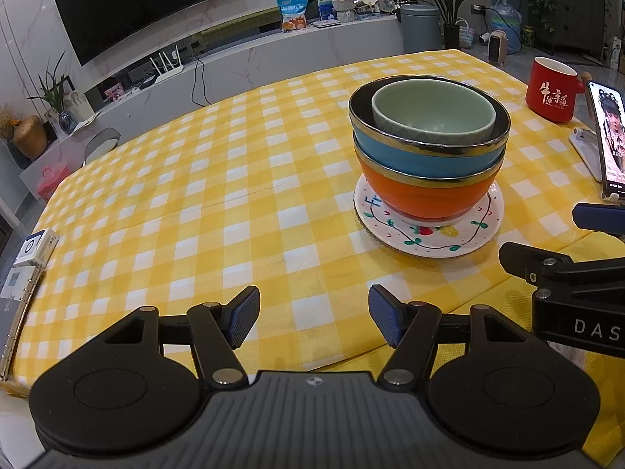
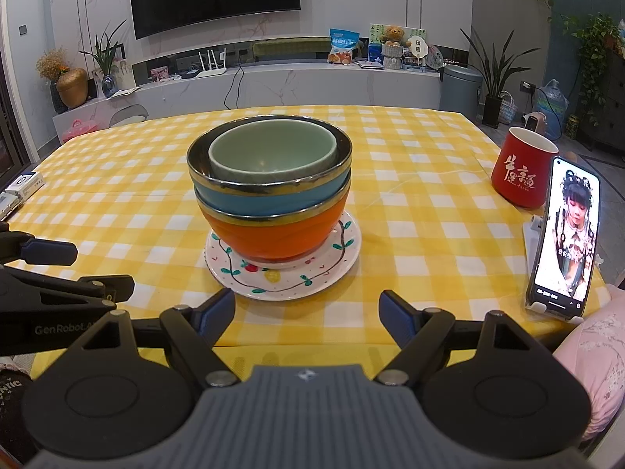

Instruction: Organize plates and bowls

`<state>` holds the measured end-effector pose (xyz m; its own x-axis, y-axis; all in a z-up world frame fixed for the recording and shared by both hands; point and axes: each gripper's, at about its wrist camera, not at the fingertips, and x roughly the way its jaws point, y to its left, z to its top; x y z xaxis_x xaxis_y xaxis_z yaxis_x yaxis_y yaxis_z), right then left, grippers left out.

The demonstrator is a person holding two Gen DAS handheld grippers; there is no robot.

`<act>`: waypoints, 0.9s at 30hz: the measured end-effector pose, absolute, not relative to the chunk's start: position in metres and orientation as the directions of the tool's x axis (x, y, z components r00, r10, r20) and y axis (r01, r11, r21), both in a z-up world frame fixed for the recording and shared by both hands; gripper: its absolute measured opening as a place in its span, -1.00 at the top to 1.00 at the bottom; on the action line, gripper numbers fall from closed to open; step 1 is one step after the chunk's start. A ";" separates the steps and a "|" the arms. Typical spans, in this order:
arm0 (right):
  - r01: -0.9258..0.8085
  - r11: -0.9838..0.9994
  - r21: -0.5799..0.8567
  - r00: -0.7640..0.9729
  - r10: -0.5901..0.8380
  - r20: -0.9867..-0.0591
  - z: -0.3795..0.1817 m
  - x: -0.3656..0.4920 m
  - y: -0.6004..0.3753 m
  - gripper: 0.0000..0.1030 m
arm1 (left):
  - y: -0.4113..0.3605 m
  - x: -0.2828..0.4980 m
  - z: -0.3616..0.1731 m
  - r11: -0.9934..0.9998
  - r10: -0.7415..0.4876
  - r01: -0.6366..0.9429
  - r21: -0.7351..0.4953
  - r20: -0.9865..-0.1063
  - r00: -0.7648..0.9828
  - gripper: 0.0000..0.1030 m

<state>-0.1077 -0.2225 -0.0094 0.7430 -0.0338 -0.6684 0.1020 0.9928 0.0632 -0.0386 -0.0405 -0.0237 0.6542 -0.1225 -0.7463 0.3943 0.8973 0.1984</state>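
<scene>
3 bowls sit nested in 1 stack on the yellow checked tablecloth (image 2: 410, 203): green bowl (image 2: 273, 152) inside the blue bowl (image 2: 269, 199), which sits in the orange bowl (image 2: 273, 238). The stack rests on a painted plate (image 2: 289, 277) w/ a vine and fruit pattern, and under that plate the left wrist view shows a ribbed edge (image 1: 369, 230) (maybe a 2nd plate or mat, can't tell).

Left gripper (image 1: 314, 318) hangs over the near part of the table, fingers apart, nothing between them, stack ahead and to its right. Right gripper (image 2: 306, 318) is at the table's near edge, fingers also spread wide and empty, plate just ahead of the tips, not touching.

Red mug (image 2: 521, 172) stands well to the right of the stack; a phone (image 2: 564, 234) on a white stand is near it, screen lit. A small white box (image 1: 37, 246) lies at the table's far left edge.
</scene>
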 end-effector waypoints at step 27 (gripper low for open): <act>0.104 0.992 0.065 0.738 -0.033 -0.673 -0.013 -0.109 -0.223 -0.55 | -0.041 -0.039 -0.024 0.897 -0.124 0.394 0.199 -0.745 0.656 -0.46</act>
<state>-0.1089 -0.2226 -0.0135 0.7385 -0.0332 -0.6735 0.1039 0.9925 0.0649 -0.0391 -0.0414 -0.0235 0.6559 -0.1236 -0.7446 0.3945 0.8972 0.1985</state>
